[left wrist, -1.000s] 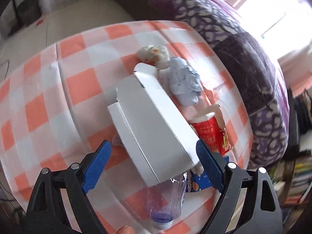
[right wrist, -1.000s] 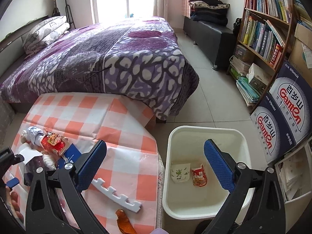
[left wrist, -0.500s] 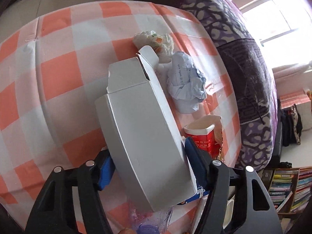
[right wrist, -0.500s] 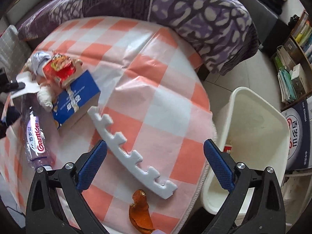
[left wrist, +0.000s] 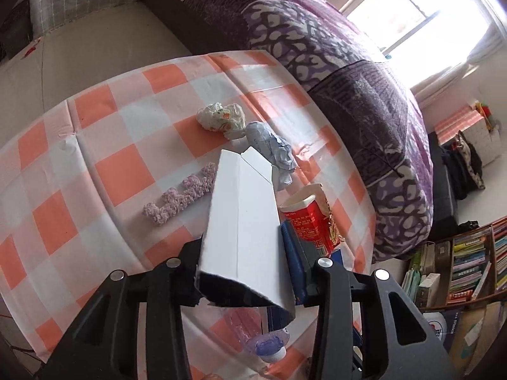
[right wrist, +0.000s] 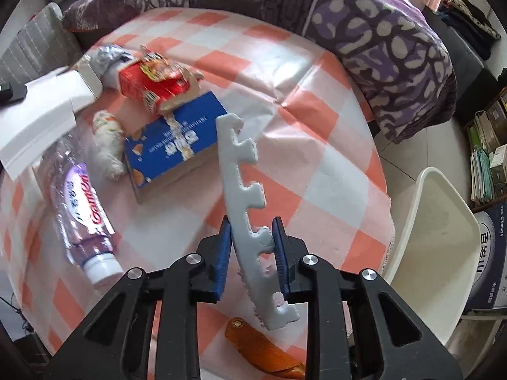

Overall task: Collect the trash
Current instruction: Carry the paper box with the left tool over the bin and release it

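My left gripper [left wrist: 244, 250] is shut on a white cardboard box [left wrist: 242, 221] and holds it above the checked tablecloth [left wrist: 95, 171]; the box also shows in the right wrist view [right wrist: 41, 117]. My right gripper [right wrist: 252, 243] is shut on a grey toothed foam strip [right wrist: 244, 183], lifted off the cloth. On the table lie a red snack carton [right wrist: 152, 82], a blue box [right wrist: 171, 145], a clear plastic bottle [right wrist: 82, 202], crumpled paper [left wrist: 272, 155], a wadded tissue [left wrist: 221, 118] and an orange peel [right wrist: 263, 351].
A white trash bin [right wrist: 434, 240] stands on the floor right of the table. A purple-patterned bed [left wrist: 332, 72] borders the table's far side. A pink fuzzy strip [left wrist: 180, 198] lies on the cloth. Bookshelves [left wrist: 469, 266] stand at the right.
My left gripper closed on the white box and lifted it, uncovering the pink fuzzy strip. My right gripper swung from the bin to the table, closed on the foam strip and raised it.
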Tool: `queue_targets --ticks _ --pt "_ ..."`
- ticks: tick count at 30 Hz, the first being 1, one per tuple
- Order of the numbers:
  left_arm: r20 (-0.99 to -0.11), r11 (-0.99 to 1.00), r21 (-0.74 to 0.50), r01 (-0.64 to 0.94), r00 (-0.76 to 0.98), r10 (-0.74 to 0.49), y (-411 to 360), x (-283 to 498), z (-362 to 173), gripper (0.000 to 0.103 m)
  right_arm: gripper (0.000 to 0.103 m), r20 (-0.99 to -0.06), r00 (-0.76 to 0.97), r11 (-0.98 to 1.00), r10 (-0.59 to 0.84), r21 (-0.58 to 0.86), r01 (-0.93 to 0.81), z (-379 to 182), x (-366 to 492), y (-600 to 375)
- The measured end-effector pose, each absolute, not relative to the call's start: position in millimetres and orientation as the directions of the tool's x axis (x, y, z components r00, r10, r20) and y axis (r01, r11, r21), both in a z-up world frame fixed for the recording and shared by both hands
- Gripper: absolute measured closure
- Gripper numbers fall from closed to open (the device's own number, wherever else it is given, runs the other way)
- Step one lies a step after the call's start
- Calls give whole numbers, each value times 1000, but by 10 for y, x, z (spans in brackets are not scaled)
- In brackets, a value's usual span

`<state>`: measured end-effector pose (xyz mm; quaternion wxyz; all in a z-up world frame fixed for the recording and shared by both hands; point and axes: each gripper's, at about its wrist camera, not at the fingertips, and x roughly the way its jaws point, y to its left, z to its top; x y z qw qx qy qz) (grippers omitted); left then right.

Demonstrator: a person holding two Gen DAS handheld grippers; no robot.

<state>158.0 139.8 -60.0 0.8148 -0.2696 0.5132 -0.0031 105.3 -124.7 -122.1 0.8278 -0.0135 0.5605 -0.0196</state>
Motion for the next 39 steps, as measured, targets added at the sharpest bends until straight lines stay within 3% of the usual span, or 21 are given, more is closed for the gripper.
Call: queue_targets --ticks 11,23,39 --pt "-787 923 -360 -135 576 -222 1197 1327 -211 62 78 -788 600 981 138 194 30 -471 933 -1191" --pt "-704 972 -233 -19 693 -155 670 1090 110 62 78 -683 724 973 90 217 83 -175 733 -1411" --pt "-685 975 -190 114 696 -215 -20 834 153 62 77 -674 738 959 21 221 175 -72 465 -1864"
